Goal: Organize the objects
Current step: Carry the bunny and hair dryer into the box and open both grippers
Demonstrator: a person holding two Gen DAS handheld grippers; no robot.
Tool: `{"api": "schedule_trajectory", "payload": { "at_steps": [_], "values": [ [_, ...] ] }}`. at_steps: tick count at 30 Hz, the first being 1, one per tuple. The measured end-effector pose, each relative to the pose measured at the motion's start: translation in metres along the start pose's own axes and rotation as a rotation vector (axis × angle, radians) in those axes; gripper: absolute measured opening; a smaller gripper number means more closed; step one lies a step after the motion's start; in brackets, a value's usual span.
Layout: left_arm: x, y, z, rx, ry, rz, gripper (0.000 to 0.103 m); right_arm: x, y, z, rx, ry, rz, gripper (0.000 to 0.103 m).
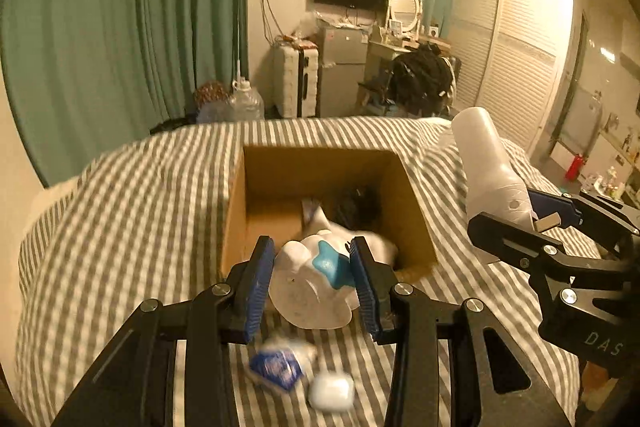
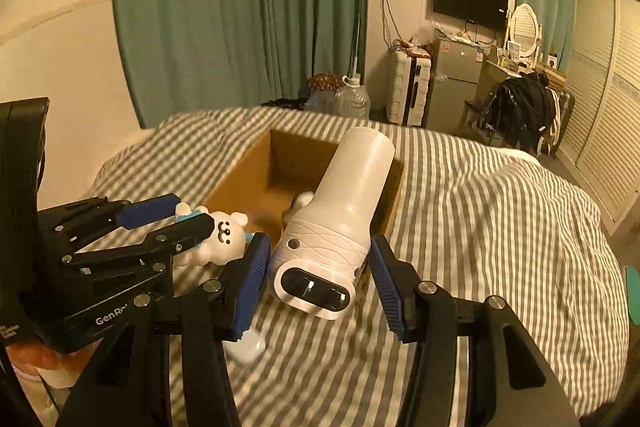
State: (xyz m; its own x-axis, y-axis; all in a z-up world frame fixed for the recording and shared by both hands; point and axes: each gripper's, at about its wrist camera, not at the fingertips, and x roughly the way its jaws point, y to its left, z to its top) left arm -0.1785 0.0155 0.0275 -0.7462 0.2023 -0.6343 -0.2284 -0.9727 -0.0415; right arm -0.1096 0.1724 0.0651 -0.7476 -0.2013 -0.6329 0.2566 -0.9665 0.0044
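Observation:
My left gripper [image 1: 312, 281] is shut on a white bear figurine [image 1: 310, 291] with a blue star, held above the near edge of an open cardboard box [image 1: 236, 211] on the striped bed. The bear also shows in the right wrist view [image 2: 222, 237]. My right gripper [image 2: 318, 277] is shut on a white cylindrical device [image 2: 340, 223] with a dark oval end, held over the box's near right corner [image 2: 394, 203]. That device shows at the right in the left wrist view [image 1: 490, 171]. A dark object [image 1: 352, 207] and a pale item lie inside the box.
A blue-and-white packet [image 1: 278, 367] and a small white case [image 1: 332, 391] lie on the striped bedcover [image 1: 120, 227] below my left gripper. Green curtains, a suitcase, a small fridge, a wall TV and a wardrobe stand beyond the bed.

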Motion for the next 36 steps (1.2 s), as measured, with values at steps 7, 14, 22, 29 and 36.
{"api": "schedule_trajectory", "payload": {
  "at_steps": [7, 14, 22, 29, 36],
  "values": [
    [0.065, 0.015, 0.023, -0.001, 0.0, 0.01, 0.033, 0.071, -0.02, 0.033, 0.042, 0.052, 0.044, 0.051],
    [0.117, 0.018, 0.01, 0.066, 0.039, 0.032, 0.033, 0.157, -0.047, 0.022, 0.151, 0.168, 0.134, 0.052],
    [0.113, 0.015, -0.004, 0.073, 0.068, 0.039, 0.06, 0.16, -0.059, 0.014, 0.235, 0.126, 0.142, 0.093],
    [0.058, 0.017, -0.012, 0.053, 0.006, 0.058, 0.088, 0.121, -0.073, 0.016, 0.315, 0.067, 0.029, 0.094],
    [0.012, 0.02, -0.028, 0.045, 0.006, 0.061, 0.092, 0.078, -0.068, 0.003, 0.344, 0.087, -0.008, 0.094]
  ]
}}
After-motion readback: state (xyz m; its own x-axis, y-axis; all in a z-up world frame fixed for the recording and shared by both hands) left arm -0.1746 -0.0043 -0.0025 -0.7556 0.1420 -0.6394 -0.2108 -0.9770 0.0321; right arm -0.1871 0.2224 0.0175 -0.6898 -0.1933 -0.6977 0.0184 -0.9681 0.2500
